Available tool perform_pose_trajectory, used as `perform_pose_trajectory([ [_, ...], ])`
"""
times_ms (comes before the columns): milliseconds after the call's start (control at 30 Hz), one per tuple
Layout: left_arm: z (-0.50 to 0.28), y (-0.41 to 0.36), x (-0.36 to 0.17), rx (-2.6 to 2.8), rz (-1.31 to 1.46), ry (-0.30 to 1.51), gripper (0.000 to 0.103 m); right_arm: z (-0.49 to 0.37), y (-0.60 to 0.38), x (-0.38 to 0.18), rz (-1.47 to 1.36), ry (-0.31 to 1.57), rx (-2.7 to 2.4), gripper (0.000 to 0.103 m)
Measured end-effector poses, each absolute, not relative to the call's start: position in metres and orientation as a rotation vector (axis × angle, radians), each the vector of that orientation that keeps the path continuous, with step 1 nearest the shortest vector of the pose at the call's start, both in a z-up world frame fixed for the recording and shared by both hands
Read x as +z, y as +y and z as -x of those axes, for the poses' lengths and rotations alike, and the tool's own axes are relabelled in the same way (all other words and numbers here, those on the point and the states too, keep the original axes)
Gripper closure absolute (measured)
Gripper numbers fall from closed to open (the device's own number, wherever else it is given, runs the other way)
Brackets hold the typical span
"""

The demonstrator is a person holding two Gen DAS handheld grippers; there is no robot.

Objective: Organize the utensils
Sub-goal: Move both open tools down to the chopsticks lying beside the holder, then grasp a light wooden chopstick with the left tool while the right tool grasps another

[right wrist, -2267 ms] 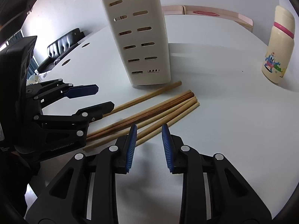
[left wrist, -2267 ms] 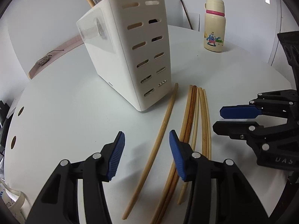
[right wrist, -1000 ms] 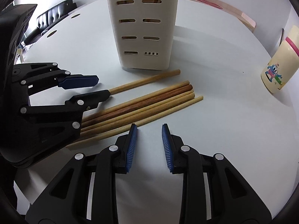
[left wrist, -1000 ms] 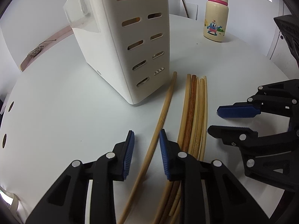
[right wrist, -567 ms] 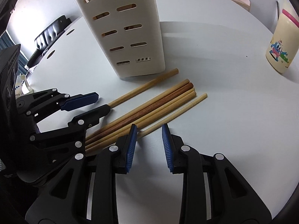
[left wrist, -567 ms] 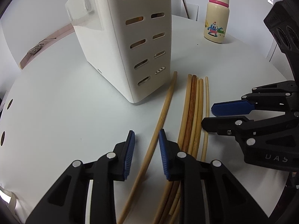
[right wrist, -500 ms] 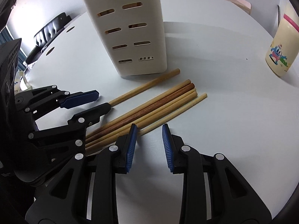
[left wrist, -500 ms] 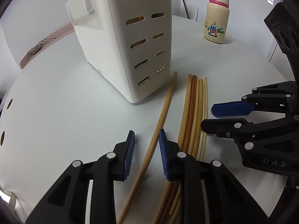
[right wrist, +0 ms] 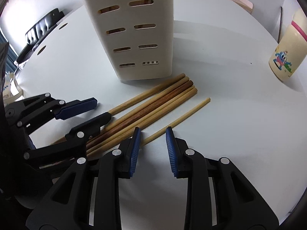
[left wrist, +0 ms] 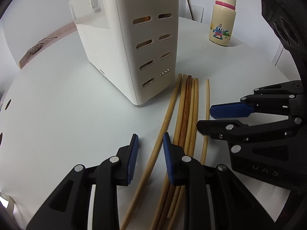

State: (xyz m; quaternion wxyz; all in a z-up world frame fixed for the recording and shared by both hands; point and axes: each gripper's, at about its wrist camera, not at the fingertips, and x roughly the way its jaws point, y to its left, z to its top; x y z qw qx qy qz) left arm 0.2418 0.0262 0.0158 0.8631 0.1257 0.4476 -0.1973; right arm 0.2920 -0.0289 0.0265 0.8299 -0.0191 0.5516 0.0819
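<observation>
Chopsticks are looking light, thin, stiff and smooth, so likely to roll or skid on the white table (left wrist: 57, 103); I'd judge the best hold is a pinch across the shaft near mid-length, one stick at a time, pads square to it. The bundle of chopsticks (left wrist: 187, 111) is lying centre of the left wrist frame, butt ends just beside the foot of the slotted white utensil holder (left wrist: 134, 44). One pale stray chopstick (right wrist: 180, 120) is sitting apart from the bundle; in the right wrist view it is running from centre down to lower middle, passing between the blue pads of the right gripper (right wrist: 153, 149), closer to the left pad; contact there I can't tell. Its jaws are standing slightly apart, not pinching. The left gripper (left wrist: 150, 159) is likewise narrowly spread, straddling the outermost chopstick (left wrist: 163, 122) at lower centre, not clamping it. A cartoon bottle (left wrist: 222, 17) is standing upper right, well clear.
</observation>
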Motion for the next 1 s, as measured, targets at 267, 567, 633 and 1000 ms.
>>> perform_pose_trajectory([
  [267, -0.237, 0.022, 0.016, -0.408, -0.289, 0.936, 0.093, -0.291, -0.036, 0.028, 0.100, 1.194, 0.202, 0.087],
  [567, -0.225, 0.015, 0.017, -0.388, -0.277, 0.979, 0.095, -0.294, -0.068, 0.026, 0.016, 1.206, 0.217, 0.095],
  [633, -0.221, 0.013, 0.018, -0.397, -0.269, 0.994, 0.096, -0.293, -0.075, 0.026, 0.016, 1.205, 0.217, 0.096],
  [1000, -0.216, -0.004, 0.018, -0.398, -0.319, 1.022, 0.097, -0.293, -0.090, 0.027, 0.056, 1.201, 0.241, 0.097],
])
